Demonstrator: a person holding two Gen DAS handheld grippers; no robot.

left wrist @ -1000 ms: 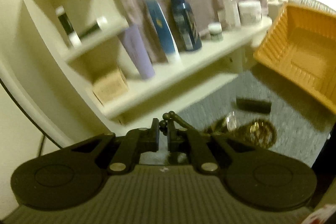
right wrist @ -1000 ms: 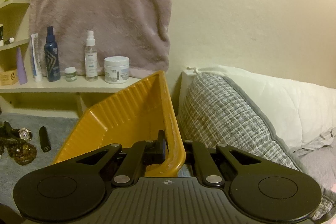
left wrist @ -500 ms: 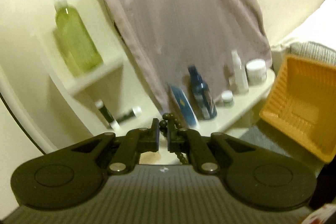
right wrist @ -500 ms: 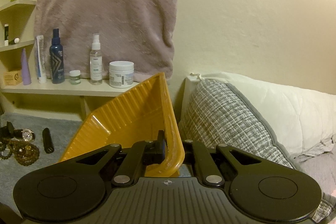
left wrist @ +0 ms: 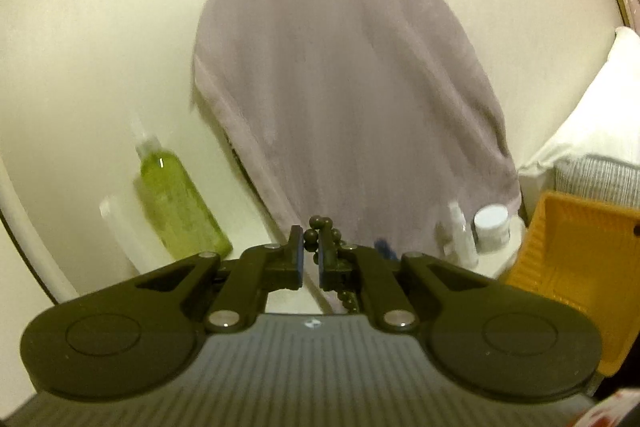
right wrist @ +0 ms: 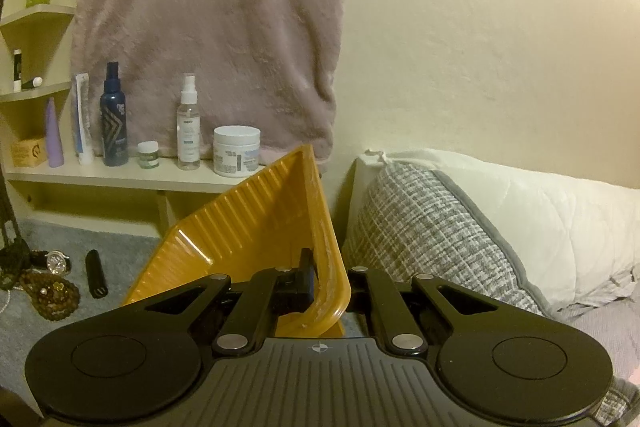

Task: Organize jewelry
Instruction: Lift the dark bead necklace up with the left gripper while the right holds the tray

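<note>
Pinching a dark bead strand (left wrist: 320,227) between the fingertips of my left gripper (left wrist: 310,251), I have the jaws nearly together, a few beads bunched above the pads and the rest trailing down past the right finger (left wrist: 327,255). Ahead of it hangs a mauve towel (left wrist: 344,87), with a green bottle (left wrist: 180,203) off to the left. My right gripper (right wrist: 326,277) is clamped on the rim of the yellow tray (right wrist: 256,227), which sits tilted; only the left finger (right wrist: 306,273) shows, the other hidden behind the rim. On the grey carpet (right wrist: 120,255) to the tray's left lie a watch (right wrist: 56,261), a brown bead bracelet (right wrist: 52,293) and a small black tube (right wrist: 96,273).
</note>
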